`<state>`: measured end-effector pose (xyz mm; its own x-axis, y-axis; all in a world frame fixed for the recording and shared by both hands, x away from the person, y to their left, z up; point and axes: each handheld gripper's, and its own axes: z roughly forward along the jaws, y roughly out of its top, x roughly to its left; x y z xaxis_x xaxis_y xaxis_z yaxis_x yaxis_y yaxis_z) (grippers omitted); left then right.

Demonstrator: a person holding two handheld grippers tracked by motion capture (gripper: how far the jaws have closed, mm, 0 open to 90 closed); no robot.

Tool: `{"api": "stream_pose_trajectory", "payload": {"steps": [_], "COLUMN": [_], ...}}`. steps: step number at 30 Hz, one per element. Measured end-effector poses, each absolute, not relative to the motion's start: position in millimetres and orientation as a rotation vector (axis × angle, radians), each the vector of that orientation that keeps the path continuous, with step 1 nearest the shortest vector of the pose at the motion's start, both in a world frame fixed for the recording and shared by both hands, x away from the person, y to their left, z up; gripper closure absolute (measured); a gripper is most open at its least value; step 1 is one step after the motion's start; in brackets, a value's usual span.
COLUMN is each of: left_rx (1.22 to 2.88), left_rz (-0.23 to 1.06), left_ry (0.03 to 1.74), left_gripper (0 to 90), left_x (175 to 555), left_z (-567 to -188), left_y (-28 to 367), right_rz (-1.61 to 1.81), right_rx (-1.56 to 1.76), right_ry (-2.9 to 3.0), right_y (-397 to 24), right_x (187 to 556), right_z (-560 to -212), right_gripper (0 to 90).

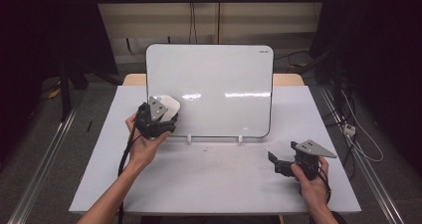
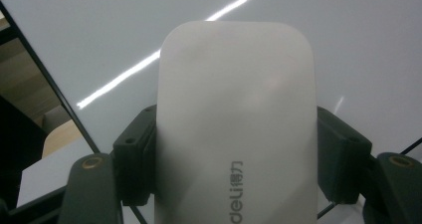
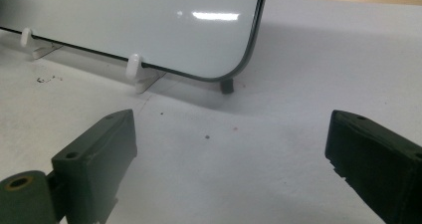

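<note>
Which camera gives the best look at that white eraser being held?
The left gripper view: the eraser looms close between the left gripper's jaws, its printed brand legible. The high view shows it small against the whiteboard.

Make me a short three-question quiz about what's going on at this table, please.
1. True or false: the left gripper is shut on the white eraser.
2. How do the right gripper's jaws stand? A) wide apart with nothing between them B) clamped on a marker
3. What holds the whiteboard upright on the white table?

Key: 1 true. 2 A. 3 Small white clip feet along its bottom edge.
</note>
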<state>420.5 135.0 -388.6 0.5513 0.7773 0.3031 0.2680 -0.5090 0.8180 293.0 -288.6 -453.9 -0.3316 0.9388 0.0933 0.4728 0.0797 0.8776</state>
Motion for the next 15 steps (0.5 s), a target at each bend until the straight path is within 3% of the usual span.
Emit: {"api": "stream_pose_trajectory", "payload": {"steps": [15], "left_rx": [2.121], "left_rz": [0.979], "left_ry": [0.812], "left_gripper": [30.4], "left_x": [429.5], "left_z": [-408.7], "left_y": [119.7], "right_rz": [1.191], "right_rx": [1.392], "right_ry": [1.855], "right_y": [-288.8], "right_x": [293.7], "right_z": [-454.2], "right_gripper": [6.1]}}
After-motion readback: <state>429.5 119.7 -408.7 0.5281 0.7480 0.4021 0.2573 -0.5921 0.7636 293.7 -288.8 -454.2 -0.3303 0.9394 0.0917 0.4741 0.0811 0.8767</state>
